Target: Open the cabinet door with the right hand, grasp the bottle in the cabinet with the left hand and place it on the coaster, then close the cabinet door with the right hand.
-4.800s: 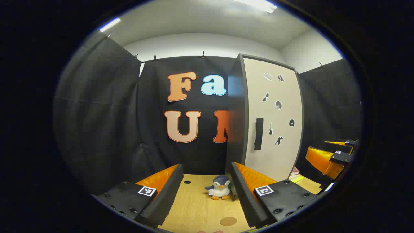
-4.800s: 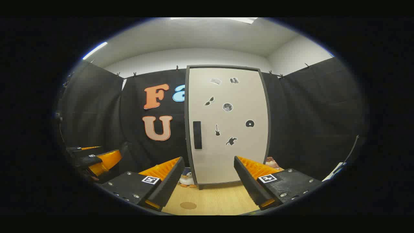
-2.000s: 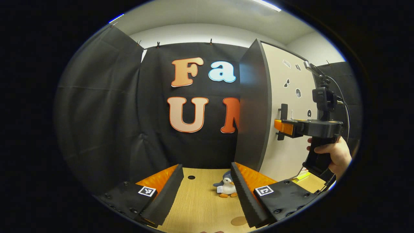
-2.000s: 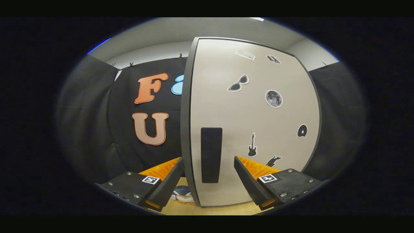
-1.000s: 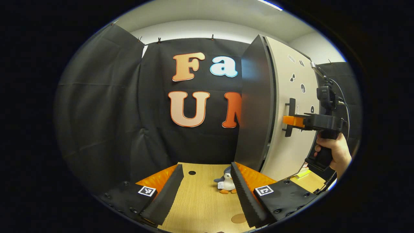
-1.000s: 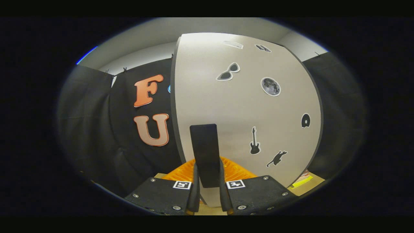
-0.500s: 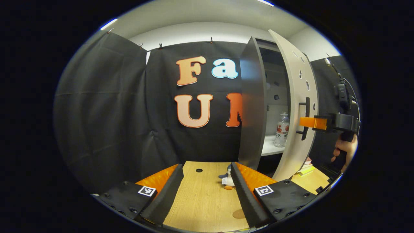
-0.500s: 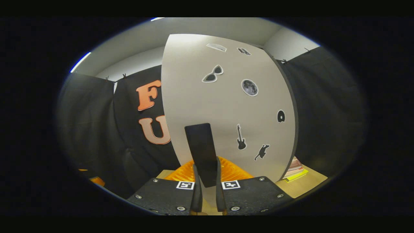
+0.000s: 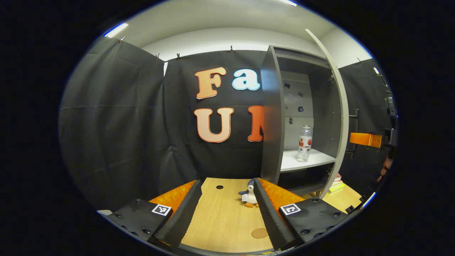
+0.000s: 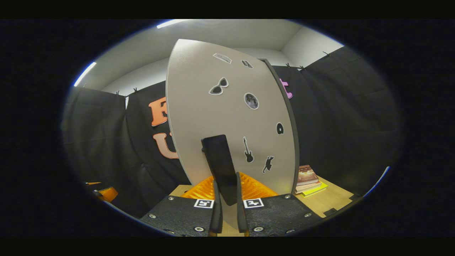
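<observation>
1. One tall grey cabinet with a pale matt door: against half a second ago, the door has swung wider, and the left gripper view now takes in the full white shelf and a dark interior with small dark stickers on the back panel.
2. Clear plastic bottle, white cap, red-and-white label: upright on the shelf inside the cabinet, touching neither gripper; more plainly exposed than half a second ago.
3. Right gripper: jaws nearly together, both fingers pressed on the flat black bar handle of the door, as half a second ago. In the left gripper view it lies to the right of the cabinet, at the door's outer face, with fingers of the holding hand just below it.
4. Left gripper: jaws wide apart, holding nothing, in front of the cabinet above the light wood-grain tabletop.
5. Round flat brown coaster: on the tabletop in front of the cabinet, bare, beside the left gripper's right finger.
6. Small plush penguin: grey and white, orange feet, at the cabinet's left foot.
7. Stacked books: on the tabletop to the right of the cabinet.
8. Door face: black silhouette stickers, including sunglasses, moon, guitar.
</observation>
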A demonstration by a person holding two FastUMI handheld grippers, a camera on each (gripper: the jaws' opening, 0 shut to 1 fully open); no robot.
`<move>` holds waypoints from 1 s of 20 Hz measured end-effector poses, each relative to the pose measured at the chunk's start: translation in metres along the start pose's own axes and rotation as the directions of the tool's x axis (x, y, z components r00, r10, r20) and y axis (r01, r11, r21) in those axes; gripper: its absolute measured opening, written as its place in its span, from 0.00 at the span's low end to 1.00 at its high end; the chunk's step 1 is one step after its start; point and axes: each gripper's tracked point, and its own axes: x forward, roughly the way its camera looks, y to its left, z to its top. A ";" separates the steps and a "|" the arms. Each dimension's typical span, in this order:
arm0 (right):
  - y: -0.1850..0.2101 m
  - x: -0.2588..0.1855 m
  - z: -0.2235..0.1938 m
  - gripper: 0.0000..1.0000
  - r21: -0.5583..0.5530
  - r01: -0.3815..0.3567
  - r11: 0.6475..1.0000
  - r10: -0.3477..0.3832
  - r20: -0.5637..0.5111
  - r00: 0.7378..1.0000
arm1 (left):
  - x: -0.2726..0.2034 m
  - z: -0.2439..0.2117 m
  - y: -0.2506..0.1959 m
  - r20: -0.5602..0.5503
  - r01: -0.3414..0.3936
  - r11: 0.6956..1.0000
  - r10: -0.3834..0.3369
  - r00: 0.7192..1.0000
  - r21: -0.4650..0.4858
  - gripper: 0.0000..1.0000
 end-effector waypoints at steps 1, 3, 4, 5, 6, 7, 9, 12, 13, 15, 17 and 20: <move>-0.007 -0.006 0.002 0.16 0.001 0.009 1.000 -0.009 0.007 1.000 | -0.001 -0.001 -0.006 -0.003 0.007 1.000 -0.007 1.000 -0.007 0.95; -0.015 -0.014 0.002 0.16 -0.002 0.036 0.999 -0.036 0.011 0.999 | -0.003 -0.007 -0.016 -0.015 0.017 1.000 -0.017 1.000 -0.007 0.92; -0.023 -0.019 0.003 0.16 -0.005 0.049 0.999 -0.049 0.012 0.999 | -0.004 -0.010 -0.021 -0.023 0.022 1.000 -0.023 0.999 -0.007 0.96; -0.030 -0.023 0.005 0.16 -0.005 0.058 0.998 -0.058 0.018 0.998 | -0.003 -0.013 -0.026 -0.034 0.029 1.000 -0.029 0.999 -0.010 0.95; -0.040 -0.030 0.006 0.17 -0.008 0.067 0.998 -0.067 0.022 0.998 | -0.003 -0.018 -0.033 -0.044 0.037 0.999 -0.037 0.998 -0.014 0.95; -0.047 -0.034 0.007 0.13 -0.015 0.075 0.997 -0.075 0.028 0.997 | -0.002 -0.021 -0.040 -0.053 0.046 0.999 -0.047 0.997 -0.018 0.95; -0.058 -0.039 0.008 0.13 -0.013 0.081 0.997 -0.081 0.033 0.996 | -0.001 -0.021 -0.052 -0.058 0.061 0.998 -0.063 0.996 -0.026 0.96; -0.072 -0.043 0.012 0.08 -0.020 0.109 0.994 -0.108 0.045 0.993 | -0.004 -0.020 -0.068 -0.049 0.079 0.996 -0.081 0.996 -0.030 0.92; -0.076 -0.044 0.013 0.08 -0.014 0.117 0.993 -0.116 0.050 0.992 | -0.005 -0.020 -0.074 -0.050 0.085 0.996 -0.086 0.995 -0.030 0.95; -0.085 -0.045 0.015 0.05 -0.007 0.120 0.993 -0.119 0.056 0.991 | -0.008 -0.020 -0.084 -0.050 0.098 0.995 -0.100 0.994 -0.034 0.96; -0.090 -0.046 0.016 0.07 0.030 0.094 0.995 -0.096 0.053 0.994 | -0.012 -0.017 -0.094 -0.043 0.109 0.994 -0.110 0.993 -0.027 0.95; -0.094 -0.046 0.019 0.08 0.056 0.056 0.997 -0.060 0.059 0.996 | -0.016 -0.020 -0.107 -0.047 0.116 0.993 -0.117 0.992 -0.015 0.92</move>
